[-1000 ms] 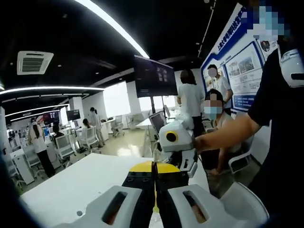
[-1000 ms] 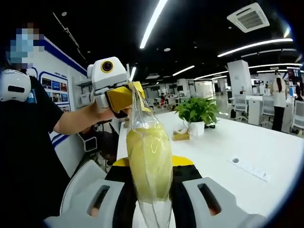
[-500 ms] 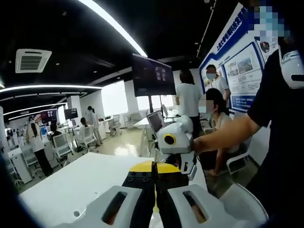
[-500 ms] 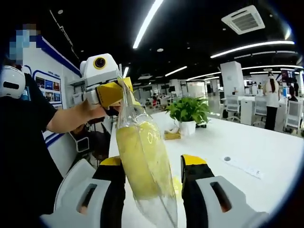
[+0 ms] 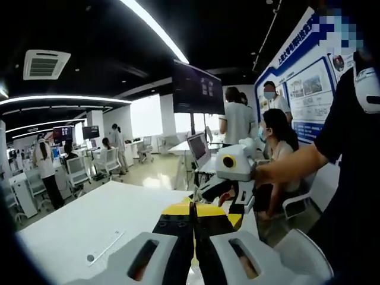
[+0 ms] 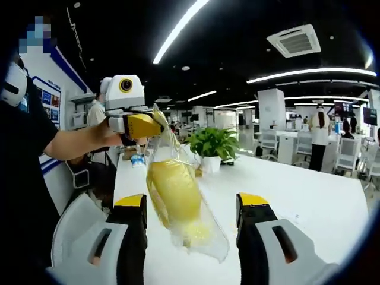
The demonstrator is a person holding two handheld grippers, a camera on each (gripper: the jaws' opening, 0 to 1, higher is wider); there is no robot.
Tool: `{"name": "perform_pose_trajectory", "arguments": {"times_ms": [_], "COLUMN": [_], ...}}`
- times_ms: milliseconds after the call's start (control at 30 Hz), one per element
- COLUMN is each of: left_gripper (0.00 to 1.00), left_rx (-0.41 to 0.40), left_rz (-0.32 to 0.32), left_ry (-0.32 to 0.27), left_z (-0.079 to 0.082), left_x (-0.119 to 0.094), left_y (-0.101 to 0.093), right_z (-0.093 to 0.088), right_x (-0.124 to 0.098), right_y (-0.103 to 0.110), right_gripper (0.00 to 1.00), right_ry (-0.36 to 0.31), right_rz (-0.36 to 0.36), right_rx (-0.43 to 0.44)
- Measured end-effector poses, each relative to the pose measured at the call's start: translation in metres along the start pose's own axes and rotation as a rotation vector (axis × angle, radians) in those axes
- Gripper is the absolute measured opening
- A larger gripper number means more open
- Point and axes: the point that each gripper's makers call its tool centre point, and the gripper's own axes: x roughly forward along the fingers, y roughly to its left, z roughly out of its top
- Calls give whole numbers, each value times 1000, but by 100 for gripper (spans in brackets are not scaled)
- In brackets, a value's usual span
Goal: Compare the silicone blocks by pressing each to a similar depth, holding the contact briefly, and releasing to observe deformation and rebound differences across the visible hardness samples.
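Observation:
A yellow silicone block sits inside a clear plastic bag. The bag hangs at a slant from the left gripper, whose yellow-tipped jaws are shut on its top edge at the upper left of the right gripper view. My right gripper is open, with one jaw on either side of the bag and neither touching it. In the left gripper view the left gripper has its jaws pressed together. Just beyond it the right gripper is held by a hand.
A long white table runs under both grippers, with a potted plant further along it. The person's arm and dark sleeve fill one side. Several people, chairs and a monitor stand beyond the table.
The right gripper's jaws have opened off the bagged block, which they were squeezing a second ago. The bag now hangs from the left gripper alone, swung left.

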Motion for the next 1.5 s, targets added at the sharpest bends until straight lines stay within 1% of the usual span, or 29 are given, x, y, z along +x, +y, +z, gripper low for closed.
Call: {"name": "perform_pose_trajectory", "arguments": {"times_ms": [33,100,167,233,267,300,367,467,600,700,767,833,867,967,1033,1100,1200,1233,1333,1500], "left_gripper": [0,0,0,0,0,0,0,0,0,0,0,0,0,0,0,0,0,0,0,0], "left_rx": [-3,-8,-11,-14,1,-10,-13,-25,-39,-50,-59,-52,-61,-70,-76,-78,-97,-110,-117,-129], "left_rz": [1,5,8,6,16,4,8,9,4,2,-1,8,-1,1,7,11,17,8,11,8], "left_ry": [2,7,10,21,29,35,46,44,35,26,25,24,26,26,21,19,16,19,21,24], "left_z": [-1,-4,-6,-11,-14,-16,-21,-23,-21,-21,-22,-22,-23,-26,-29,-32,-36,-38,-42,-48], "left_x": [0,0,1,3,4,5,9,11,15,18,20,21,22,24,25,26,27,28,31,34], "left_y": [0,1,1,1,2,1,5,7,9,9,10,11,11,12,12,13,13,11,11,10], "right_z": [-1,-2,-1,-2,-3,-2,-2,-6,-8,-8,-7,-7,-8,-12,-16,-20,-27,-29,-33,-33], "right_x": [-3,-10,-15,-23,-26,-28,-35,-41,-48,-54,-58,-61,-62,-67,-71,-75,-79,-81,-86,-97], "right_y": [0,-2,-2,-2,-2,-2,-2,-5,-8,-10,-11,-12,-12,-11,-7,-4,0,1,2,7], "right_gripper": [56,55,52,48,47,47,47,46,45,46,49,50,50,52,55,56,53,53,53,54], "right_ry": [-2,1,-8,0,2,-2,1,30,46,43,31,27,28,35,28,25,43,45,51,19], "right_rz": [-6,-46,-60,-83,-93,-102,-116,-125,-137,-157,-171,-180,-187,-202,-209,-214,-210,-212,-224,-256], "right_rx": [-1,-11,-20,-26,-31,-40,-59,-67,-74,-76,-79,-79,-72,-81,-89,-79,-57,-59,-60,-64]}}
